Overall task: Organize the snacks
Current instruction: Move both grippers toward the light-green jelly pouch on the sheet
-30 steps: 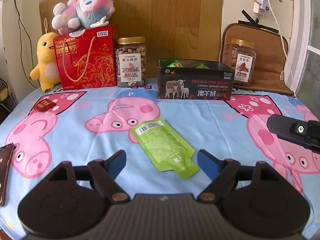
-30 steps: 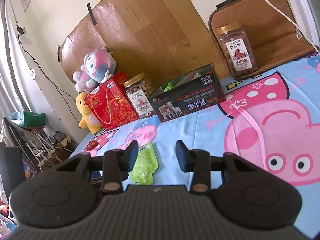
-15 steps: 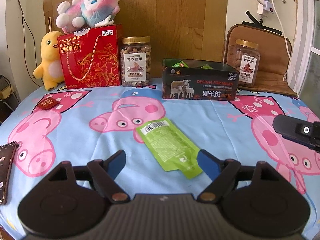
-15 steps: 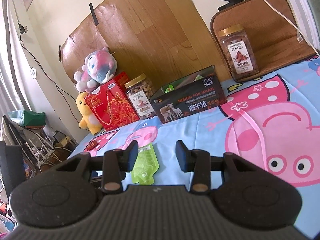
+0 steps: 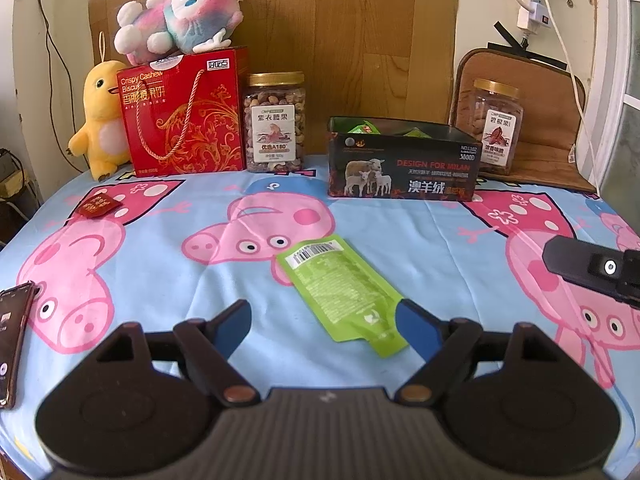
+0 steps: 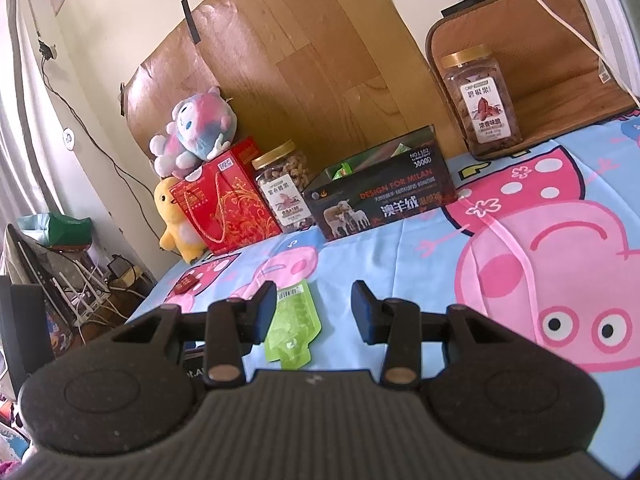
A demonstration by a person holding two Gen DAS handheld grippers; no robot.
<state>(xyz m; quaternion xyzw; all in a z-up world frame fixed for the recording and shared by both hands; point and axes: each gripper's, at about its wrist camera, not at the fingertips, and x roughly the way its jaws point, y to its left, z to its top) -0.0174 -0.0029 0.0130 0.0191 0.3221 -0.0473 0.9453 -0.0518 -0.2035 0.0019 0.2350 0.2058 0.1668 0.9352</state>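
Nothing has shifted: both tongs (empty) gape apart, green packets fill black box (image 5: 402, 168).

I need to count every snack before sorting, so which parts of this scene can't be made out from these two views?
- Dark box: in both views its front wall hides the contents; only green packet tops show, so no count.
- Phone: cut off by the left wrist view's left edge.
- Small red packet: print too small to read in either view.
- Green pouch: in the right wrist view, partly hidden behind the right gripper, one finger overlapping it.
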